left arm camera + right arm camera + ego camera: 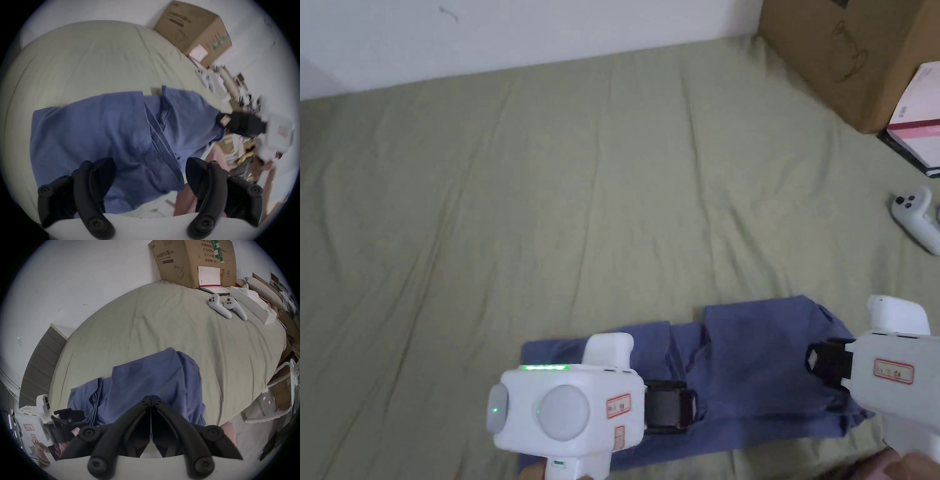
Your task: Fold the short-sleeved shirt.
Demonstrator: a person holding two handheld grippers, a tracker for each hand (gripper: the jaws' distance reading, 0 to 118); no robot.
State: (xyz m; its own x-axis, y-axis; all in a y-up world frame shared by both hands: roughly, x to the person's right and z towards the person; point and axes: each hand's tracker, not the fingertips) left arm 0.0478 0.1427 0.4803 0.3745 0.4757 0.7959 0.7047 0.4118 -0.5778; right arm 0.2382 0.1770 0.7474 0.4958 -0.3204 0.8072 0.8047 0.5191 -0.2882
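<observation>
The blue shirt [737, 381] lies bunched on the green bed sheet [550, 187], low in the frame. The left gripper [150, 175] is wide apart over it. The right gripper [151, 398] is pinched closed with nothing between its jaws.

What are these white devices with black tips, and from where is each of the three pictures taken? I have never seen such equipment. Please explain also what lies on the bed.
There is no robot here. A person holds one hand-held gripper in each hand: a white body with two black jaws in front.

The head view comes from a camera on the person's head, looking down at the left hand-held gripper and the right hand-held gripper. The other two pictures come from cameras riding on each tool, so its own jaws show at the bottom.

On the bed's green sheet lies a blue shirt, partly folded. Further away lie a cardboard box and white game controllers.

The left jaws stand wide apart over the shirt, holding nothing. The right jaws are closed together; whether cloth is pinched between them is unclear.
</observation>
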